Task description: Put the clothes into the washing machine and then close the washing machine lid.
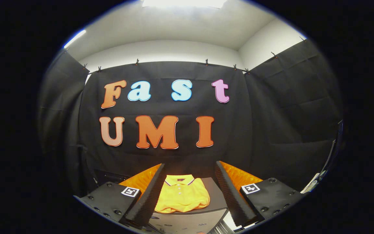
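I see a folded yellow polo shirt (182, 197), soft and buttoned, lying on the washing machine's (187, 221) smooth grey top at twelve o'clock; my gripper (190, 182) fingers are spread wide, holding nothing.

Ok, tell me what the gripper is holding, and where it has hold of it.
Nothing. The gripper is open, its fingers apart, with the folded yellow shirt lying untouched ahead between them on the dark surface.

A bright ceiling light (183, 2) glares white overhead, washing the pale ceiling. Below, the dark booth stays dim. The yellow shirt (182, 194) is evenly lit and sharp. Fisheye distortion bends straight lines, and detail softens toward the rim.
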A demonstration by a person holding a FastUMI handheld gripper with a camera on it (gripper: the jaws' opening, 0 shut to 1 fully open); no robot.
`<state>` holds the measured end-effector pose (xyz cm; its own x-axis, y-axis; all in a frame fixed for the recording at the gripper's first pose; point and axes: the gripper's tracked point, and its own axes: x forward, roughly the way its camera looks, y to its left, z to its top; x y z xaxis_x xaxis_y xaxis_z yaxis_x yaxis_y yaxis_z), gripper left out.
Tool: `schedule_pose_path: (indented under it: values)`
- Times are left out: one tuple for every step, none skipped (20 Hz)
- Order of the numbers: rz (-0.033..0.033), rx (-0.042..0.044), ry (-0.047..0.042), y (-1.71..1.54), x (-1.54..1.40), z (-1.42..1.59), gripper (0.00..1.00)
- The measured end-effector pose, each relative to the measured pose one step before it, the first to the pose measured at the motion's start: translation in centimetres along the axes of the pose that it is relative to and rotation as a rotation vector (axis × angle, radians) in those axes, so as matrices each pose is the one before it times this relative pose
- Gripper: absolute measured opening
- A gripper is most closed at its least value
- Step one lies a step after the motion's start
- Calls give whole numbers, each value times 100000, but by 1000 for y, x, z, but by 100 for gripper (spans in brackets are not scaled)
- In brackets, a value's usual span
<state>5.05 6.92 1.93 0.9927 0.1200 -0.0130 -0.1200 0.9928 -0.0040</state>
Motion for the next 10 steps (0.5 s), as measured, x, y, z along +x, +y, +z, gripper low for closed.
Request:
schedule_pose_path:
  values:
    - [2191, -1115, 2513, 537, 1266, -402, 98]
    - [2214, -779, 2327, 457, 1213, -302, 98]
    - [1696, -884, 2428, 385, 1529, -343, 98]
    - [540, -1329, 2551, 48, 1813, -217, 97]
    - [-223, -814, 2696, -131, 1672, -467, 96]
    - [421, 213, 2204, 289, 1561, -232, 96]
    - [1340, 1425, 2425, 445, 1487, -484, 96]
    - [2056, 1895, 3145, 613, 1561, -545, 96]
    - [923, 1813, 4927, 254, 1850, -917, 96]
    - [-68, 1463, 4846, -154, 2023, -862, 96]
